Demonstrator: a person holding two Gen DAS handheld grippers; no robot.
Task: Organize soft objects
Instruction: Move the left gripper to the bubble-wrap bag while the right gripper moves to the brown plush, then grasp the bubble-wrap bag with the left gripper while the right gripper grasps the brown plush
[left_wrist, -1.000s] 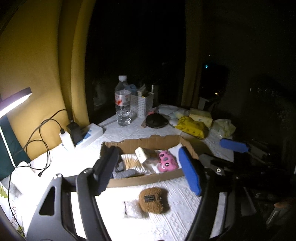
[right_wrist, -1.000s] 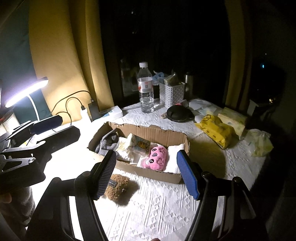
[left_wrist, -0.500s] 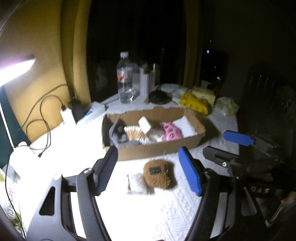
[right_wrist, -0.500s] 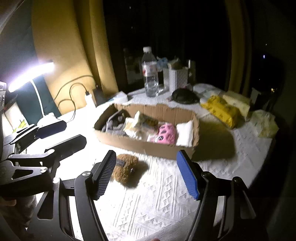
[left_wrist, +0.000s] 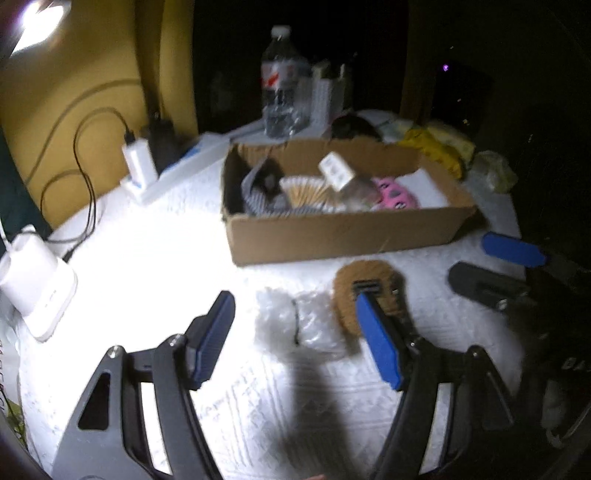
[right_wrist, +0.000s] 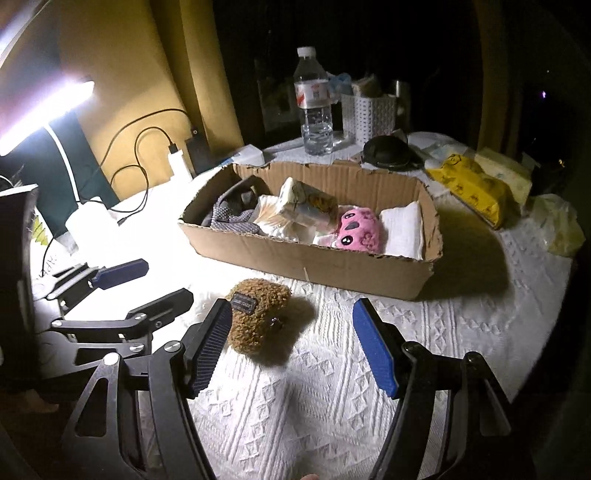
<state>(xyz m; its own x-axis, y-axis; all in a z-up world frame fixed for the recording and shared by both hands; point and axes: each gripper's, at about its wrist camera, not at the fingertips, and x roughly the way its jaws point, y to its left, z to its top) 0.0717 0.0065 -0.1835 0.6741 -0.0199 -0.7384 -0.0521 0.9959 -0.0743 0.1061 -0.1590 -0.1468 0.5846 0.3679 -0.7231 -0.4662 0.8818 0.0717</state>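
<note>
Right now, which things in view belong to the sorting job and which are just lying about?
Job:
brown plush
clear packet
cardboard box
pink plush, already inside
both claws, left claw and right claw, open

Lying about:
water bottle
white basket
yellow pack
charger

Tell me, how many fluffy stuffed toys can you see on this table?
2. A brown curly plush toy lies on the white tablecloth before the cardboard box; a pink plush toy sits inside it. Others may be buried.
</note>
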